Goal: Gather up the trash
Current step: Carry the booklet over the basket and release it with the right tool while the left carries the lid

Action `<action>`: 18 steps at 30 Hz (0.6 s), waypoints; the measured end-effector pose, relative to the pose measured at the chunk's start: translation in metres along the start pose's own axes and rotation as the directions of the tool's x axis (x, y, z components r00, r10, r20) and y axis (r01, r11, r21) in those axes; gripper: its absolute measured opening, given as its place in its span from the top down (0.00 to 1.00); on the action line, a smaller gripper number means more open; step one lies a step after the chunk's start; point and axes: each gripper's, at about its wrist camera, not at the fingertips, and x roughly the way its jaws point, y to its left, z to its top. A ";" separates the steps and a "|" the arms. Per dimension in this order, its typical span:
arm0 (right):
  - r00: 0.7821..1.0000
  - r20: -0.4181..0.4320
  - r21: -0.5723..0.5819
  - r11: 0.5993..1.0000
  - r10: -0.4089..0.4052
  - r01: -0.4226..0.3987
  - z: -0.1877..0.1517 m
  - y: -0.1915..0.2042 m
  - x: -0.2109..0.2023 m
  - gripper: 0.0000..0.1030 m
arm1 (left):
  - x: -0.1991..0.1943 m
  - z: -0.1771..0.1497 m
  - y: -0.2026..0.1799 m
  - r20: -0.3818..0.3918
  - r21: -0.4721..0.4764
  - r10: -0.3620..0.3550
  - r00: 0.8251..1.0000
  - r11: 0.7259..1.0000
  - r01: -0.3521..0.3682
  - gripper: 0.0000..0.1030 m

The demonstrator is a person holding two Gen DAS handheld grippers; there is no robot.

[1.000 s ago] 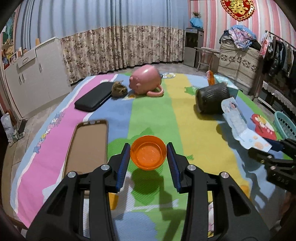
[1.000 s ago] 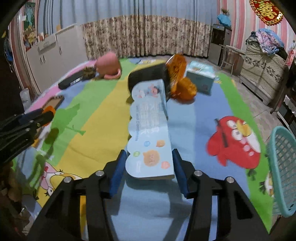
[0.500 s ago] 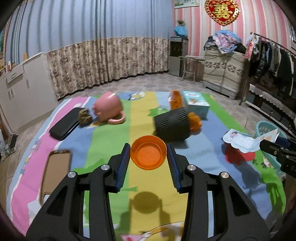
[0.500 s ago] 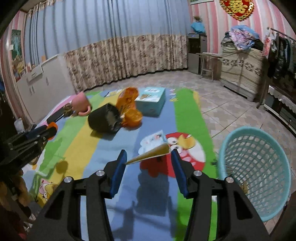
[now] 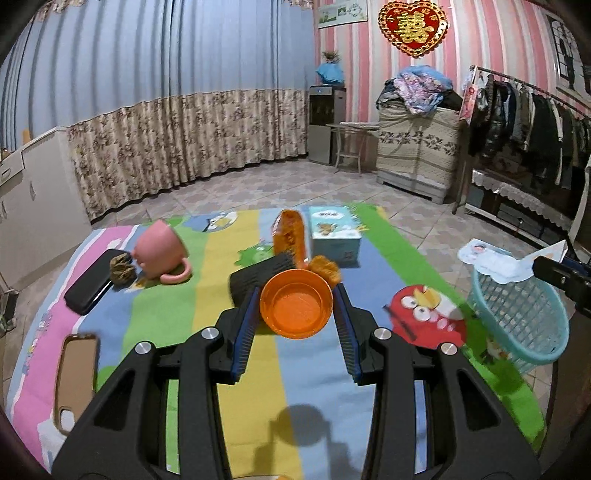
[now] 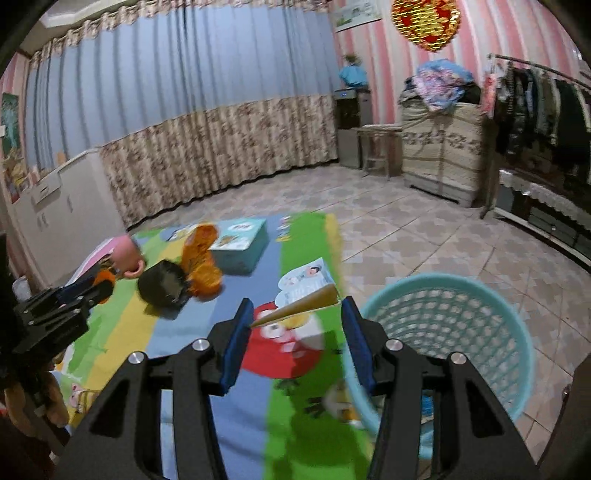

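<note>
Left hand-held gripper (image 5: 295, 314) clamped an orange bowl (image 5: 295, 308); right hand-held gripper (image 6: 295, 330) apparently pinched a cardboard flap (image 6: 301, 304), basket (image 6: 448, 332) at three o'clock, for dumping.

Clearly a lived-in room at home, bedroom-ish. Pink striped walls with a red heart-shaped ornament (image 5: 412, 26) up high, long blue curtains (image 5: 155, 92) across the far side, tiled floor. Clothes rack (image 5: 532, 114) crammed with jackets on the right, laundry heaped on a covered cabinet (image 5: 417, 147), water dispenser (image 5: 325, 123) in the far corner, cartoon play mat (image 5: 166, 310) spread up close.
</note>
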 end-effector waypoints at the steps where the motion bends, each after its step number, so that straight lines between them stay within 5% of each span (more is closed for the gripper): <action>1: 1.000 0.002 0.014 1.000 -0.017 0.017 0.001 -0.011 -0.001 0.53 | 0.001 0.002 -0.003 0.001 0.001 -0.006 1.000 1.000 0.006 0.62; 2: 1.000 0.001 0.024 0.999 -0.027 0.027 0.001 -0.018 -0.002 0.56 | 0.002 0.004 -0.006 0.003 0.002 -0.011 1.000 1.000 0.011 0.62; 4: 0.999 -0.014 0.057 0.997 -0.042 0.043 0.000 -0.038 -0.001 0.86 | 0.004 0.008 -0.016 0.007 0.012 -0.025 1.000 1.000 0.025 0.62; 18: 0.990 -0.076 0.194 0.972 -0.119 0.131 -0.017 -0.117 0.009 0.86 | 0.020 0.015 -0.073 0.000 0.059 -0.099 0.995 0.993 0.099 0.62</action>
